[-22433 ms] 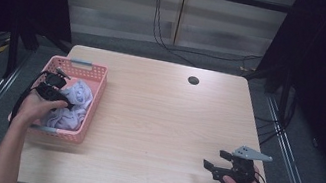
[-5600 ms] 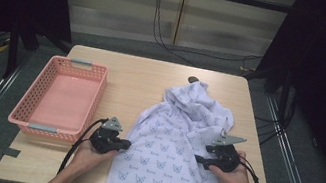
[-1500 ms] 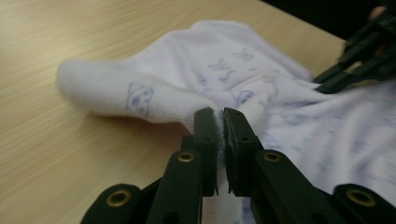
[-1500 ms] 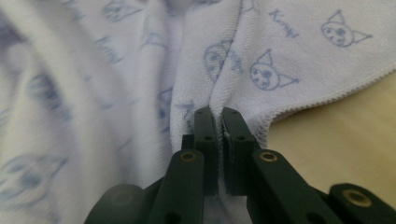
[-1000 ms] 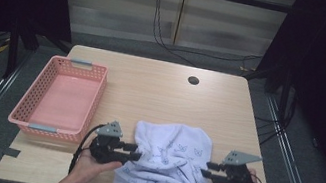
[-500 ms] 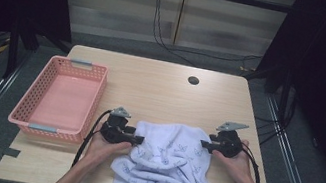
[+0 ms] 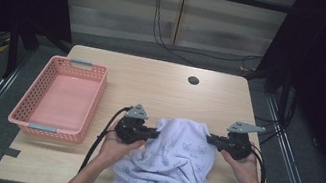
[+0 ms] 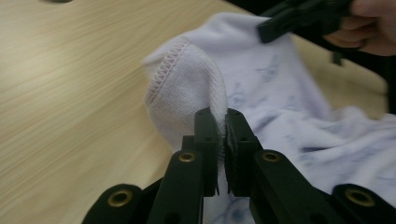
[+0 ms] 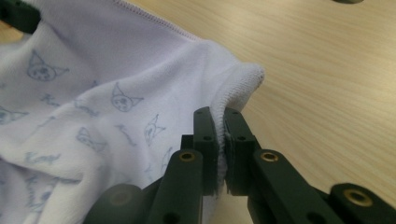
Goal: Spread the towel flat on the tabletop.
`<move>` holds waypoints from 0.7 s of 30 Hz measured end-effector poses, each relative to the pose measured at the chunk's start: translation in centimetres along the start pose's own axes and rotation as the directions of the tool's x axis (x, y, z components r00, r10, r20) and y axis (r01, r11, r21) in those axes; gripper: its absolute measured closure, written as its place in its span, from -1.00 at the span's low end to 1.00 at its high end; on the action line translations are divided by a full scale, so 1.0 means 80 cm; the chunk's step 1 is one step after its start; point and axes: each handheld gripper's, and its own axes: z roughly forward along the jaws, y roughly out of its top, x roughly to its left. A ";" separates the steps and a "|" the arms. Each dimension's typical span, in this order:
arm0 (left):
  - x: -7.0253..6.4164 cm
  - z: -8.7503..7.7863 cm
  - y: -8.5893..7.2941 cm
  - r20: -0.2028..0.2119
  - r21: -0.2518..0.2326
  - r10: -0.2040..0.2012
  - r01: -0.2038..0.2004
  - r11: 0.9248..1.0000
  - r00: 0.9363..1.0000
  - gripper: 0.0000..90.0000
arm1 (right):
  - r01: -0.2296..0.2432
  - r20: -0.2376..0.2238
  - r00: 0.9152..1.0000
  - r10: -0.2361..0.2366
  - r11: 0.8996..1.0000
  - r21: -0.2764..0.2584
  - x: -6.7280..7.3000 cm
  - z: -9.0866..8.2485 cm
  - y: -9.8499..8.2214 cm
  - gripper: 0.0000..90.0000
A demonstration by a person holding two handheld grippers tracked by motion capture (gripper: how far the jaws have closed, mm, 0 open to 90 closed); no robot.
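Two grippers holding a printed cloth over the near half of the table.

The table point(image 7: 162, 84) carries a pink basket point(image 7: 59, 98) at its left, apart from the work. The cloth point(image 7: 173, 167) lies near centre, its near end apparently hanging over the table's near edge. The left gripper point(image 7: 156, 134) has just been closing and now pinches the cloth's left stitched fold; the right gripper point(image 7: 209, 139), likewise just closed, pinches its right hem.

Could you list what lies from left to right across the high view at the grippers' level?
Basket → left gripper → cloth → right gripper.
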 end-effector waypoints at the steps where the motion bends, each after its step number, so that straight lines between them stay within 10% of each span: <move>1: -0.014 0.006 0.005 0.000 0.009 0.042 -0.042 0.999 0.999 0.89 | -0.002 0.001 1.000 0.002 1.000 -0.004 0.002 -0.006 -0.001 0.91; 10: -0.072 0.056 -0.019 0.209 0.157 0.139 -0.173 0.972 0.968 0.45 | -0.042 0.023 0.999 0.041 0.999 0.025 -0.001 -0.027 -0.036 0.91; 13: -0.068 0.048 -0.016 0.214 0.142 0.125 -0.157 0.977 0.969 0.39 | -0.047 0.028 0.999 0.046 0.999 0.023 -0.005 -0.025 -0.038 0.91; 16: -0.041 0.026 -0.007 0.200 0.058 0.039 -0.051 0.997 0.979 0.56 | -0.051 0.028 0.998 0.050 0.999 0.017 -0.005 -0.024 -0.037 0.90; 21: -0.011 0.039 0.002 0.137 0.048 -0.013 0.007 0.999 0.990 0.68 | -0.045 0.024 0.999 0.045 0.999 0.011 -0.004 -0.022 -0.034 0.90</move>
